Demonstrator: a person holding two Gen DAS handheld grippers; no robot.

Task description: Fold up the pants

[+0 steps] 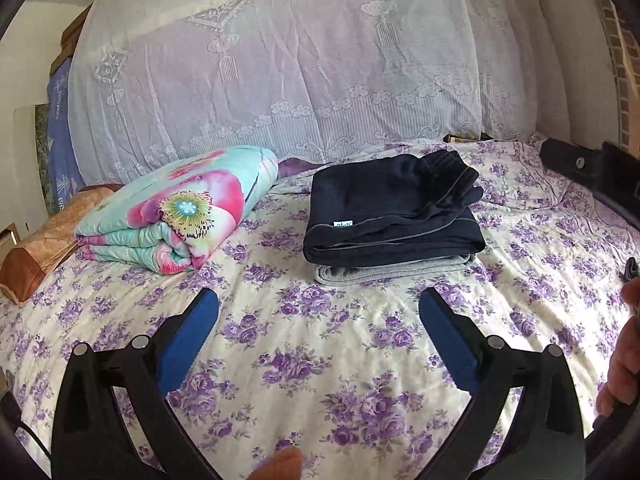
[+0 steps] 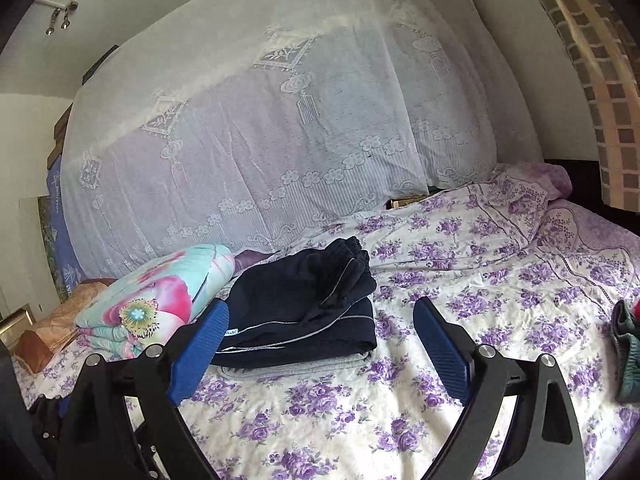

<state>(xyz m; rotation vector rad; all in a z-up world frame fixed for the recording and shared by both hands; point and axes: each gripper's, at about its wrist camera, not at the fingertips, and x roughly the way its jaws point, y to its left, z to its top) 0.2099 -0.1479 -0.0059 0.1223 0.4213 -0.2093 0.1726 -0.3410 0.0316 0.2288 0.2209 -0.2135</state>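
My left gripper: nearest the lens, blue-padded black fingers spread wide, nothing between them, hovering over the bedsheet.
My right gripper: jaws likewise released and empty; the left pad's tip overlaps the pants' near corner in view, though I cannot tell if it touches.
Bedsheet: white cotton sheet printed with purple roses, wrinkled toward the right.
Pants: dark navy folded pants with a thin grey side stripe and a small white label, lying mid-bed ahead of my fingers, waistband bunched on top at the far end.
Under the pants: a folded light grey garment, its edge showing at the near side.
Quilt: folded turquoise-and-pink floral quilt, just left of the pants, apart from them.
Backdrop: white lace curtain hanging behind the bed.
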